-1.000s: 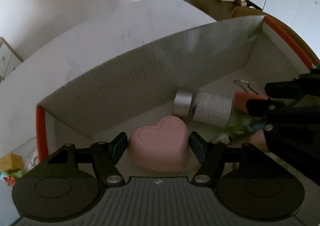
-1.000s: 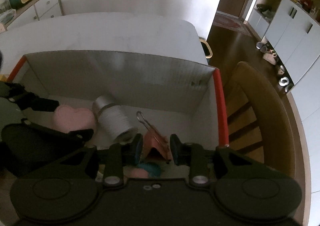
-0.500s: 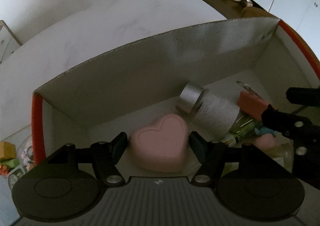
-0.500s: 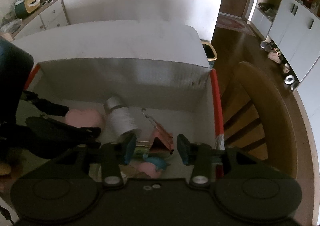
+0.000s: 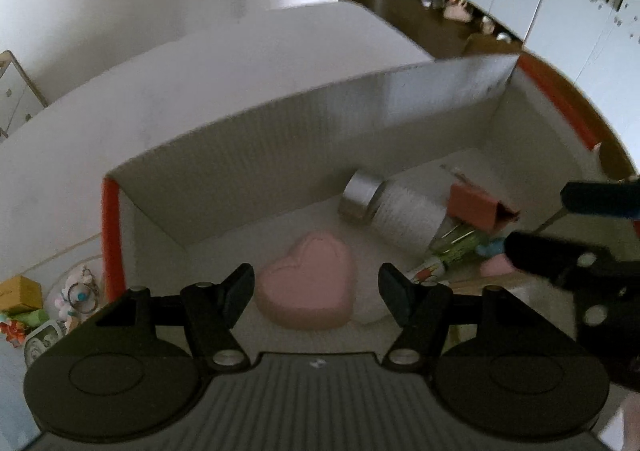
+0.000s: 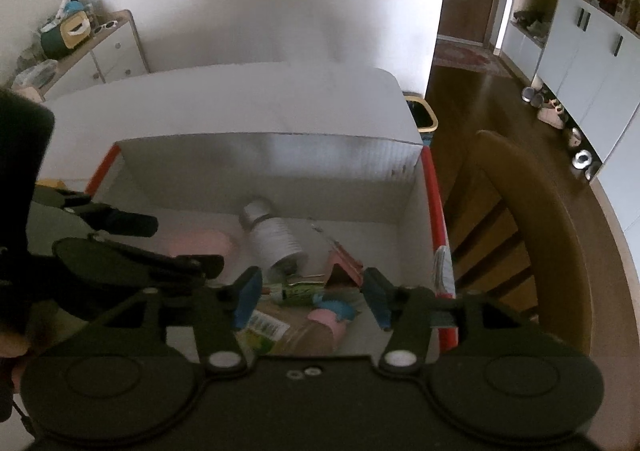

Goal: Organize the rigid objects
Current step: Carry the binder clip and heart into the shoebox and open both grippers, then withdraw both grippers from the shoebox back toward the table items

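A white box with red corners (image 5: 256, 143) stands on the white table. In it lie a pink heart block (image 5: 310, 285), a silver-capped white bottle (image 5: 390, 207), an orange binder clip (image 5: 478, 207) and small toys. My left gripper (image 5: 316, 289) is open above the heart block, its fingers apart from it. My right gripper (image 6: 312, 297) is open and empty above the box (image 6: 272, 159), over the clip (image 6: 344, 269), a green tube (image 6: 298, 291) and a jar (image 6: 292, 335). The bottle (image 6: 274, 239) lies behind them.
Small toys and a yellow block (image 5: 20, 293) lie on the table left of the box. A wooden chair (image 6: 532, 235) stands right of the table. A white drawer cabinet (image 6: 108, 51) stands at the far wall.
Both grippers have risen and drawn back from the box. The left one has opened and let go of the heart block. The right one has opened wider, away from the clip.
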Demonstrator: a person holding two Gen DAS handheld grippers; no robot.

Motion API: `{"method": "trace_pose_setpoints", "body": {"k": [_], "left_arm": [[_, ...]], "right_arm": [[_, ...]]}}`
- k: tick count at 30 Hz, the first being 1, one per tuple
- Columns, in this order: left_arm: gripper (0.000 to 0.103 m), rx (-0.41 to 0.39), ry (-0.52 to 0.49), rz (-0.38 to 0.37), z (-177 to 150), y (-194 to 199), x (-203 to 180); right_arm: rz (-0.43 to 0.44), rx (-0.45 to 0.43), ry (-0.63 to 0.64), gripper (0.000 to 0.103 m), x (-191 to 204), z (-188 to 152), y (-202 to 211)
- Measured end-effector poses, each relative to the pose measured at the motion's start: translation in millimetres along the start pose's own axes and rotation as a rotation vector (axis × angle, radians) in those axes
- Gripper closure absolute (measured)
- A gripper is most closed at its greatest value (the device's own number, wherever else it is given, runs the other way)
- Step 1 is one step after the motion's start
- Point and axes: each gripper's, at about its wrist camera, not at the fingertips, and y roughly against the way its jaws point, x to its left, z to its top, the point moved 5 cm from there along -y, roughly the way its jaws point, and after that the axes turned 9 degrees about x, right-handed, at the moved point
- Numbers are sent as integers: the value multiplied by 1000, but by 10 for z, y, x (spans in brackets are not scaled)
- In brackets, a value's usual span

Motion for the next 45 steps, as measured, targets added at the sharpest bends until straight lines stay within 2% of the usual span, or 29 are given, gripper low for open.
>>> {"method": "trace_pose_setpoints", "body": {"k": [4,9,11,15,18,25,30,32,33,35,45], "left_arm": [[35,-44,4,-19,-79,214,58],[35,-97,1,-31,-263,489,148],[35,-116,4,-34,-164,496,129],[35,-153,22,-50,-231,672,226],[35,-171,39,-74,-288,786,278],[35,-205,71,-108,-506,1004,387],[35,-234,104,-140,-682,1166,484],[34,-251,110,-148,-753,1224,523],[26,-256,113,-151,-797,1265,555],[19,-275,124,-148,-885,1332,627],[19,-338,149,-114,-1213,1490,1169]], "right_arm": [[14,-18,-6,44,55,-57,129],[29,-51,-11,35,139,-127,331],[38,-58,-12,31,179,-155,406],[49,-79,-10,29,247,-222,545],[60,-95,-18,22,284,-272,639],[97,-151,-12,17,396,-369,855],[113,-196,7,9,531,-415,1023],[113,-215,17,7,610,-429,1083],[118,-223,21,5,645,-439,1109],[129,-232,27,4,742,-468,1151],[165,-244,77,1,1450,-552,1161]]}}
